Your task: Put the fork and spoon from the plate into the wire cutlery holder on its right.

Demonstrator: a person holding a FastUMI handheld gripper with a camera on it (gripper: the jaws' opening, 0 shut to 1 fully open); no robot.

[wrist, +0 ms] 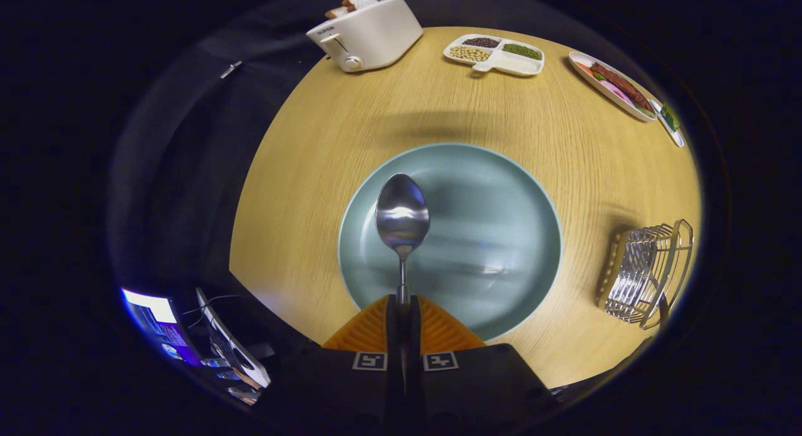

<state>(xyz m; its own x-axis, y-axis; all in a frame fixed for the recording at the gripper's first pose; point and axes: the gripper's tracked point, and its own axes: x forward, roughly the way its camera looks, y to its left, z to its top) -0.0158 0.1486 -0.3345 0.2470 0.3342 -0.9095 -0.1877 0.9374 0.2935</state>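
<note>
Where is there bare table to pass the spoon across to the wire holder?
The gripper is shut on the spoon above the plate. Bare wood lies between the plate and the wire holder, and between the plate and the toaster. The far edge is crowded by the divided dish and food tray.

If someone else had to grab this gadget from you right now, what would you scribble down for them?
Gripper: shut on the shiny metal spoon, both fingers pinching its handle, bowl sticking out ahead over the round grey-green plate.
The wire cutlery holder stands on the wooden table, to the right of the plate.
Done: spoon picked up. I can't see a fork on the plate; whether it is already in the holder is too small to tell.
Left: carry the spoon right and drop it into the holder, then check on the fork.
</note>
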